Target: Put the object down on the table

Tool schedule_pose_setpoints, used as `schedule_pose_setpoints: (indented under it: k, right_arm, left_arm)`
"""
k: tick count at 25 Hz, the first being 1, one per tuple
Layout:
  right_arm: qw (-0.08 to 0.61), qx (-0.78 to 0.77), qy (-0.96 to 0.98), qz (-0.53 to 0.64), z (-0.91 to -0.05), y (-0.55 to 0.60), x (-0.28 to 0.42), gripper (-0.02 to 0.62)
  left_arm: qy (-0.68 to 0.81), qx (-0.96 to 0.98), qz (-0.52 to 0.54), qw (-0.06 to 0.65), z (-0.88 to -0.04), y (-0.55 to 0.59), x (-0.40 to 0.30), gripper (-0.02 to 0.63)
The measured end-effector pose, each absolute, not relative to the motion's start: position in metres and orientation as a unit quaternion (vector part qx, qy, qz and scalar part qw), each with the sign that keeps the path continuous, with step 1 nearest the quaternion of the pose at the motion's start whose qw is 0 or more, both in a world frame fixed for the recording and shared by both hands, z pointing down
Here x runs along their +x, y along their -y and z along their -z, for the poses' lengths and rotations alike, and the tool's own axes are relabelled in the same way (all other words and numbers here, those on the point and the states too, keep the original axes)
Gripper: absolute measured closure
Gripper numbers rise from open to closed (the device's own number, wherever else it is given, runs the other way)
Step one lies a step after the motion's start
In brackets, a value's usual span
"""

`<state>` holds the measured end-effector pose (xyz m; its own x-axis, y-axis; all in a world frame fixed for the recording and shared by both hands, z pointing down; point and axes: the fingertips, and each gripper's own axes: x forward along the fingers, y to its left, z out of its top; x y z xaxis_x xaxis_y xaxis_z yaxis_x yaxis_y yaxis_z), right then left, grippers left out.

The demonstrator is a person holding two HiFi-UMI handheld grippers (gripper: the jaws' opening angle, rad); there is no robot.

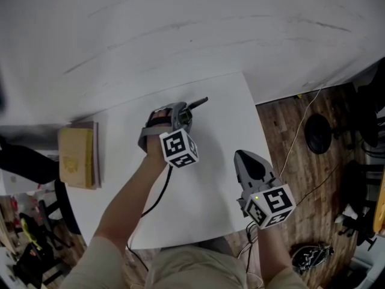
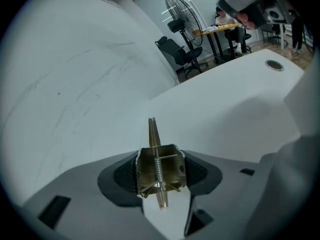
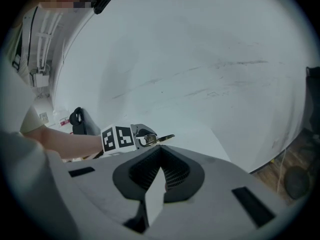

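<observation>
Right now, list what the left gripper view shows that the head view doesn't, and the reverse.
Only the left gripper view: the clip's brass plates and spring up close, pinched between the jaws, plus a fan and a chair beyond the table. Only the head view: the right gripper, shut and empty, a yellow book at the table's left edge, and the wood floor. Both: the white table and the left gripper holding the clip.

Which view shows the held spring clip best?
The left gripper view: the brass spring clip sits close up, spring and blades clear. The head view shows only its dark tip; the right gripper view, a small distant glimpse.
</observation>
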<state>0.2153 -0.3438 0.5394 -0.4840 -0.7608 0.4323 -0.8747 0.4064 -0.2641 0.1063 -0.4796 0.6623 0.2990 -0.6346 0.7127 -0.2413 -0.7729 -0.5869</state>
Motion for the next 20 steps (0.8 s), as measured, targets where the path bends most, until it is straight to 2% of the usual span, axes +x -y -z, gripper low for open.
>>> schedule_pose_setpoints:
  k: [12, 20]
  right_arm:
    - [0.086, 0.477, 0.835, -0.261, -0.542, 0.335, 0.219, 0.573]
    - [0.099, 0.475, 0.828, -0.281, -0.557, 0.335, 0.227, 0.574]
  left_arm:
    - [-0.233, -0.764, 0.564, 0.209, -0.692, 0.497, 0.116, 0.367]
    - [-0.234, -0.792, 0.543, 0.15, -0.694, 0.505, 0.12, 0.362]
